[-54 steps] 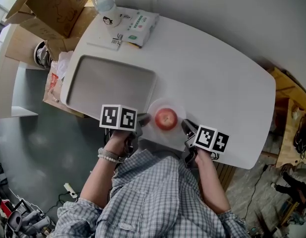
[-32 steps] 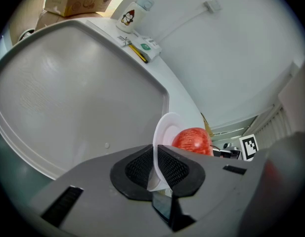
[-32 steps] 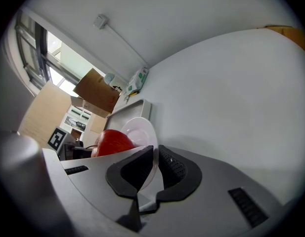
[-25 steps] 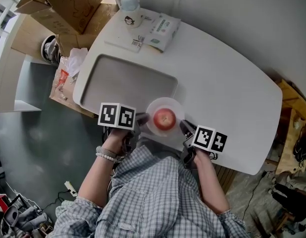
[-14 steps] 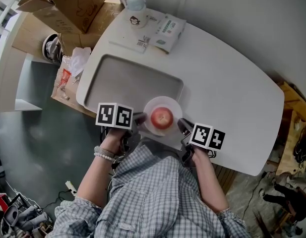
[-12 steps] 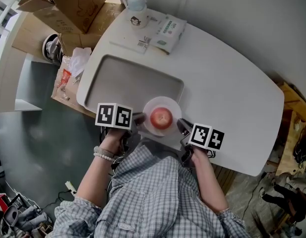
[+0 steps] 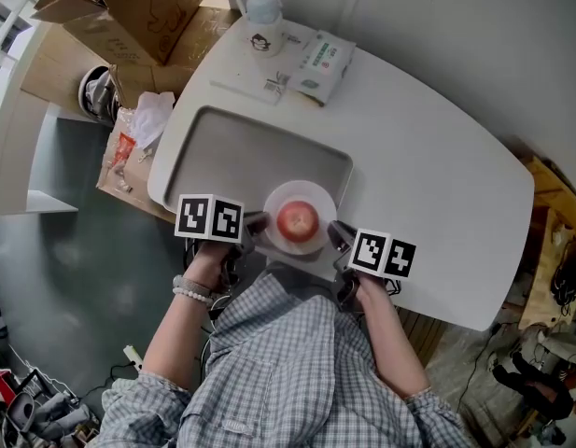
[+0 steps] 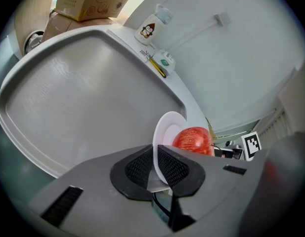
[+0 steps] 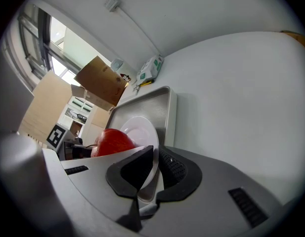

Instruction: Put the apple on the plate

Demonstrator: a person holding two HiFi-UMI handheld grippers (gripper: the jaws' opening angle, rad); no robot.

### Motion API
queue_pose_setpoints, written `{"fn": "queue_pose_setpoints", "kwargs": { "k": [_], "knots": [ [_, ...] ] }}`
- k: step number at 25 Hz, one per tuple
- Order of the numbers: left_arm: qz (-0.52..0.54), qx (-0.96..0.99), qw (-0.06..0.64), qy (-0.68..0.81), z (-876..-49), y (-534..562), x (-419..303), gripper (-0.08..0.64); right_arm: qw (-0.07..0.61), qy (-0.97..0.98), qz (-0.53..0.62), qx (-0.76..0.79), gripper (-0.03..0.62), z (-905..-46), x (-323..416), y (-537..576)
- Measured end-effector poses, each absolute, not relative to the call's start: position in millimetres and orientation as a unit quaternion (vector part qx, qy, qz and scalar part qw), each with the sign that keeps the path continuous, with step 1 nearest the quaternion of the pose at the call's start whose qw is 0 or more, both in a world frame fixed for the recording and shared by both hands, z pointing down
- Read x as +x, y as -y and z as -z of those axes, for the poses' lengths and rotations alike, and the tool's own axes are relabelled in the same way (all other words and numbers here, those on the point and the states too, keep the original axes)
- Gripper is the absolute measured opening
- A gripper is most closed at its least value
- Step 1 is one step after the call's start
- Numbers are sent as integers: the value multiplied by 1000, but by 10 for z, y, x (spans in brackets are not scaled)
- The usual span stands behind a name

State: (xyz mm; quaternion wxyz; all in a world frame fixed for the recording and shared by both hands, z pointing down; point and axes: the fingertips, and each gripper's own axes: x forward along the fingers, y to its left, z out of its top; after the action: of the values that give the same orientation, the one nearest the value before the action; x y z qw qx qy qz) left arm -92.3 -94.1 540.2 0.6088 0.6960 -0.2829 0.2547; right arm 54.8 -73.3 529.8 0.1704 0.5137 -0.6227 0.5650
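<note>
While you grip the plate (image 7: 312, 192) from both sides, your left tool (image 7: 254, 224) is clamped on its near-left rim and your right tool (image 7: 336, 235) on its near-right rim. Each has the thin white edge pinched between ribbed pads (image 8: 172, 166). The apple (image 7: 297, 219) sits in the middle of that plate, so the placing itself looks done. Whether the plate rests on anything or hangs lifted, you cannot tell from here. Treat the load as top-heavy: the apple is round, firm and smooth-skinned, so it is free to roll. The plate is stiff, slick and likely breakable. Hold level, by opposite rims. Beyond the plate lies the grey tray (image 7: 231, 152) on the white worktop (image 7: 428, 185). At the far edge stand a bottle (image 7: 262, 17) and a green-printed packet (image 7: 323, 61).
</note>
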Motion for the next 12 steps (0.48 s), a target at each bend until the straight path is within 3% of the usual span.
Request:
{"fn": "queue_pose_setpoints", "kwargs": {
  "k": [12],
  "knots": [
    [-261,694,607,285,-5504,1040,-1131,34,191,622,-560,514,43,-5412,337,829]
  ]
}}
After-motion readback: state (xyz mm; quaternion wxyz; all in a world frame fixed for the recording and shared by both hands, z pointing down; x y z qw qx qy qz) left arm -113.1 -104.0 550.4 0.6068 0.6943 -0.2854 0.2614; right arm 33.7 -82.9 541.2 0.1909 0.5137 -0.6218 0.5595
